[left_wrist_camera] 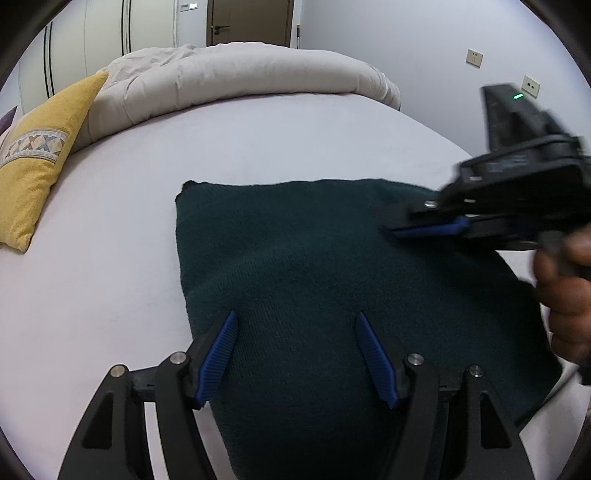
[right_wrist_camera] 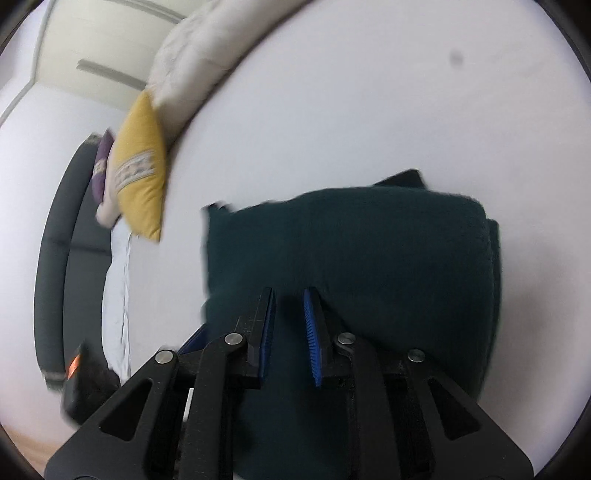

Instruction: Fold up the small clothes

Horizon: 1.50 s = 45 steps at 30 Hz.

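A dark green knitted garment (left_wrist_camera: pixel 306 258) lies folded into a rough rectangle on the pale bed sheet (left_wrist_camera: pixel 122 266). My left gripper (left_wrist_camera: pixel 295 317) is open, its blue pads spread wide just above the garment's near part, holding nothing. My right gripper (left_wrist_camera: pixel 410 230) comes in from the right over the garment's far right part, held by a hand. In the right wrist view the garment (right_wrist_camera: pixel 369 251) looks thick and layered, and the right gripper (right_wrist_camera: pixel 289 295) has its jaws a narrow gap apart above the cloth, with nothing between them.
A yellow cushion (left_wrist_camera: pixel 40 155) lies at the left of the bed and a rolled beige duvet (left_wrist_camera: pixel 236 77) lies along the far side. A dark headboard (right_wrist_camera: pixel 55 258) and a purple cushion (right_wrist_camera: pixel 101 166) show in the right wrist view. A door (left_wrist_camera: pixel 251 22) stands beyond the bed.
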{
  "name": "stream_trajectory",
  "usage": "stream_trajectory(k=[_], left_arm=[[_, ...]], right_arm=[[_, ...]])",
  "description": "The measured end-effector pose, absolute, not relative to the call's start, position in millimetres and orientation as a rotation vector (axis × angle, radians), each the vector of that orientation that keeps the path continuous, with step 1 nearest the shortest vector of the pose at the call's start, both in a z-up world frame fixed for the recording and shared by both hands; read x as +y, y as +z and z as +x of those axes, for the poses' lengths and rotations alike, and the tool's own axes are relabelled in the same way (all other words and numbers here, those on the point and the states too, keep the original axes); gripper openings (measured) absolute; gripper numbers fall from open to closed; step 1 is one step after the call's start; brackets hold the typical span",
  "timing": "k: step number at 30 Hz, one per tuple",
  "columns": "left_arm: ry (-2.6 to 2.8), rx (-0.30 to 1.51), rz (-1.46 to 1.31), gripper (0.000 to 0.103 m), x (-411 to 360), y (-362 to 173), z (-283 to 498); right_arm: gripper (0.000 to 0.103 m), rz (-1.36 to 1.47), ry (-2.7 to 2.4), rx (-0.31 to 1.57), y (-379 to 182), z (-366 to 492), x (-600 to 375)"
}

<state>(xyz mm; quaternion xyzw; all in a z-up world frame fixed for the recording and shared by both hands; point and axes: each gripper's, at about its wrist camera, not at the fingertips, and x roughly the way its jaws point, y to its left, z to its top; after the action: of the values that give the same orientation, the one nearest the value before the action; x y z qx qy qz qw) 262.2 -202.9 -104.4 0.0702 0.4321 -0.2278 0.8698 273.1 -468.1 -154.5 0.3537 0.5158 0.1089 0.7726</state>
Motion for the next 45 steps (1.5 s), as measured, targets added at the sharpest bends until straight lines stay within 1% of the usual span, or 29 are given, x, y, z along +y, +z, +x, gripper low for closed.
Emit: stream_trajectory(k=[1, 4, 10, 11, 12, 14, 17, 20, 21, 22, 23, 27, 30, 31, 33, 34, 35, 36, 37, 39, 42, 43, 44, 45], left_arm=[[-0.480, 0.903, 0.149, 0.069, -203, -105, 262], [-0.486, 0.907, 0.154, 0.070, -206, -106, 264], [-0.491, 0.908, 0.143, 0.071, -206, -108, 264], [-0.492, 0.908, 0.142, 0.071, -206, -108, 265], [-0.491, 0.908, 0.142, 0.071, -206, -108, 265], [-0.490, 0.907, 0.144, 0.071, -204, -108, 265], [-0.484, 0.902, 0.145, 0.071, -201, -107, 263], [-0.484, 0.899, 0.146, 0.071, -199, -108, 260], [-0.485, 0.896, 0.150, 0.071, -198, -108, 260], [-0.484, 0.889, 0.153, 0.071, -198, -109, 258], [-0.483, 0.884, 0.152, 0.071, -198, -109, 258], [-0.485, 0.867, 0.141, 0.071, -195, -110, 253], [-0.502, 0.858, 0.094, 0.070, -183, -103, 248], [-0.497, 0.853, 0.078, 0.070, -178, -99, 244], [-0.474, 0.836, 0.026, 0.069, -161, -90, 236], [-0.447, 0.813, -0.013, 0.069, -148, -85, 232], [-0.427, 0.802, -0.048, 0.069, -137, -82, 230], [-0.415, 0.810, -0.091, 0.069, -126, -81, 231], [-0.414, 0.832, -0.114, 0.069, -122, -83, 234], [-0.425, 0.898, -0.151, 0.069, -118, -91, 244], [-0.477, 0.967, -0.263, 0.070, -117, -102, 248], [-0.490, 0.985, -0.298, 0.073, -118, -106, 250], [-0.498, 1.000, -0.317, 0.075, -119, -108, 252], [-0.506, 1.024, -0.319, 0.080, -122, -113, 256]], right_arm=[[0.000, 0.791, 0.216, 1.093, -159, 275, -475], [0.000, 0.858, 0.203, 1.012, -170, 268, -497], [0.000, 0.907, 0.018, 0.899, -163, 234, -540], [0.008, 0.878, 0.017, 0.892, -156, 225, -538], [0.008, 0.822, 0.041, 0.870, -141, 211, -531], [0.008, 0.802, 0.151, 0.831, -124, 188, -513], [0.010, 0.765, 0.272, 0.883, -125, 165, -481], [0.010, 0.733, 0.261, 0.997, -156, 149, -473], [0.010, 0.759, 0.269, 0.985, -167, 139, -478], [0.006, 0.791, 0.283, 0.959, -173, 131, -483], [0.000, 0.807, 0.279, 0.952, -177, 122, -487], [0.000, 0.858, 0.252, 0.920, -195, 83, -504], [0.000, 0.813, 0.222, 0.932, -183, 74, -507], [0.006, 0.788, 0.219, 0.933, -175, 74, -506], [0.030, 0.718, 0.198, 0.905, -150, 77, -501], [0.059, 0.672, 0.165, 0.888, -137, 76, -501], [0.076, 0.655, 0.145, 0.867, -126, 74, -506], [0.079, 0.649, 0.139, 0.824, -116, 75, -511], [0.079, 0.644, 0.147, 0.811, -108, 77, -511], [0.079, 0.645, 0.139, 0.839, -106, 97, -512], [0.076, 0.706, 0.138, 0.909, -122, 134, -518], [0.076, 0.722, 0.137, 0.929, -128, 143, -520], [0.072, 0.732, 0.143, 0.949, -136, 155, -519], [0.070, 0.741, 0.156, 0.974, -144, 166, -519]])
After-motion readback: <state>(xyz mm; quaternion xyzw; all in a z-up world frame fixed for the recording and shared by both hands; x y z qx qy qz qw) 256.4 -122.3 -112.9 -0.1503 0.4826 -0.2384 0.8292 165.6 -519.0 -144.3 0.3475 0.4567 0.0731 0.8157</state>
